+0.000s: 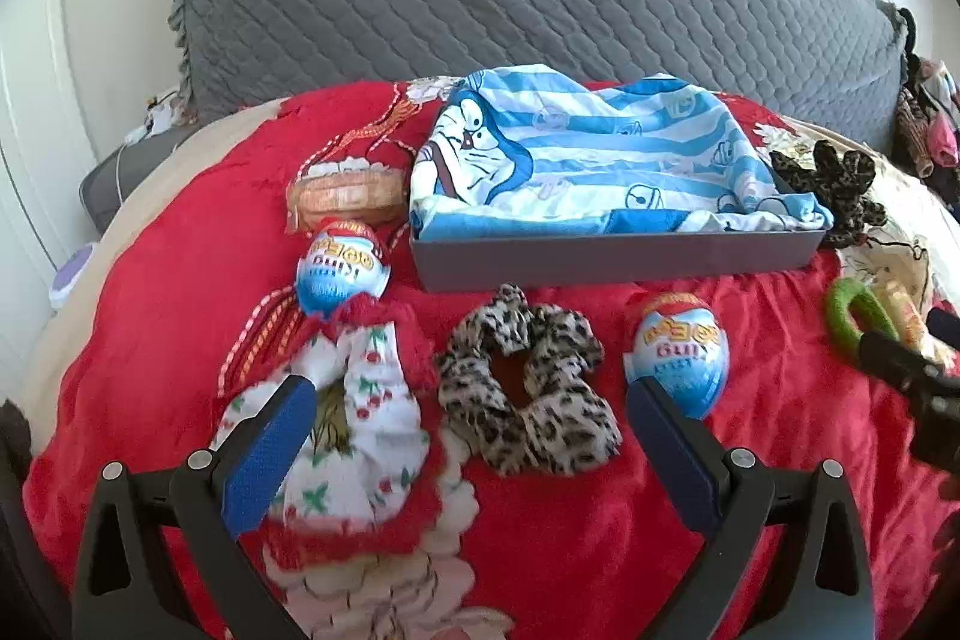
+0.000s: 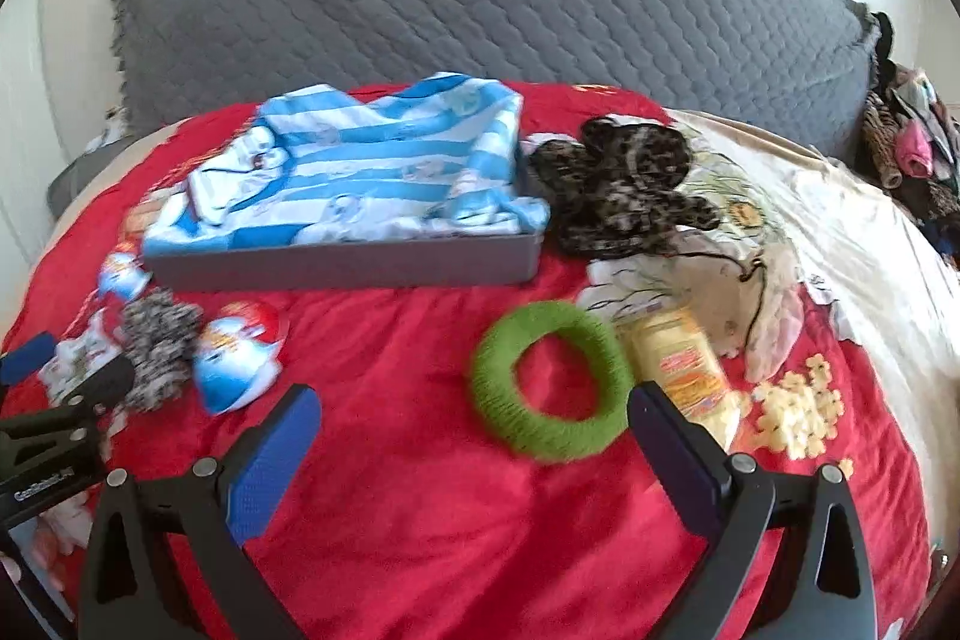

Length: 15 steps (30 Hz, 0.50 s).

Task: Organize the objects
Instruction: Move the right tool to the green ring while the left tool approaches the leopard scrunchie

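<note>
Left view: left gripper [image 1: 471,421] wide open, empty, straddling leopard scrunchie [image 1: 528,379]; egg [image 1: 684,349] at 2 o'clock may get bumped.
Right view: right gripper [image 2: 474,421] wide open, empty; green ring [image 2: 552,379] sits off-centre, snack pack [image 2: 681,370] touching it could snag. Box [image 2: 342,265] at 11 o'clock.

Right claw [image 2: 474,427] gapes wide above red blanket [image 2: 390,340], green ring [image 2: 549,379] between its fingers.

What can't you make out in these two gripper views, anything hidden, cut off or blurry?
- Grey tray contents: both views, covered by the blue striped cloth.
- Yellow packet print: right wrist view, motion blur; cut off by the right gripper in the left view.
- Clothes pile: both views, cut by the right edge.
- Egg wrappers: right wrist view, lettering blurred.
</note>
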{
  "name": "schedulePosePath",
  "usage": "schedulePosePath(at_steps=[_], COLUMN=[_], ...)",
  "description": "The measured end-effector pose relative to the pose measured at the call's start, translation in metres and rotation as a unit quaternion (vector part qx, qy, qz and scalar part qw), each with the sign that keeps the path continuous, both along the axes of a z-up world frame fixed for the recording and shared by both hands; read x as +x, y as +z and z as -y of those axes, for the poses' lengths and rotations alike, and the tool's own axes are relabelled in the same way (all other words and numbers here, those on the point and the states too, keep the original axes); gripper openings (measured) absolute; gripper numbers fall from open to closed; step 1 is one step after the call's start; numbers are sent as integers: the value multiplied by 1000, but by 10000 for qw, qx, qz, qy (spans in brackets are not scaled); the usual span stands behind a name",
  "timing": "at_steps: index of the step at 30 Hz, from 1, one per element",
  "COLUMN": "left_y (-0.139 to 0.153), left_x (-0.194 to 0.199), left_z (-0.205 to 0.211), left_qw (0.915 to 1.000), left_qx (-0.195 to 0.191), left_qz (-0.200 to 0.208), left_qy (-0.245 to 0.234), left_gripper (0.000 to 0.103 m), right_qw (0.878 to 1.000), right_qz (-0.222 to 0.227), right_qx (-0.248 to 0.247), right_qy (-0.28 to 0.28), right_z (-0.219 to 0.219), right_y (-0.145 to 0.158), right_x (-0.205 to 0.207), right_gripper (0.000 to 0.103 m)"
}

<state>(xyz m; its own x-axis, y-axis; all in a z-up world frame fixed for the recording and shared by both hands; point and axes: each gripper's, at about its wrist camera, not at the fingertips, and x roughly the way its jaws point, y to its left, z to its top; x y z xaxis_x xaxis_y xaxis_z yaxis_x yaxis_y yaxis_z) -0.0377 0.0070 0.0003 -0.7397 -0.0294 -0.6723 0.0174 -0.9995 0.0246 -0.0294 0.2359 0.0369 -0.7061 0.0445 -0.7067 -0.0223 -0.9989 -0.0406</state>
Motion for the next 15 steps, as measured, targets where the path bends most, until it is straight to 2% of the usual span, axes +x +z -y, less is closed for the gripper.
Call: schedulePosePath(at_steps=[7,11,15], left_y=[-6,-11,-20], left_x=[-17,-25,-33], left_z=[-4,-3,-2], left_qw=[9999,10000,9996], left_qx=[-1,51,69], left_qz=[37,79,241], left_qy=[-126,-13,84], left_gripper=[103,103,103], right_qw=[9998,9995,9996], right_qz=[122,284,260], right_qx=[32,-24,146], right_qy=[-134,-123,17], right_z=[-16,-16,-7], right_y=[-3,-10,-14], right_x=[-12,-21,-28], right_gripper=[103,103,103])
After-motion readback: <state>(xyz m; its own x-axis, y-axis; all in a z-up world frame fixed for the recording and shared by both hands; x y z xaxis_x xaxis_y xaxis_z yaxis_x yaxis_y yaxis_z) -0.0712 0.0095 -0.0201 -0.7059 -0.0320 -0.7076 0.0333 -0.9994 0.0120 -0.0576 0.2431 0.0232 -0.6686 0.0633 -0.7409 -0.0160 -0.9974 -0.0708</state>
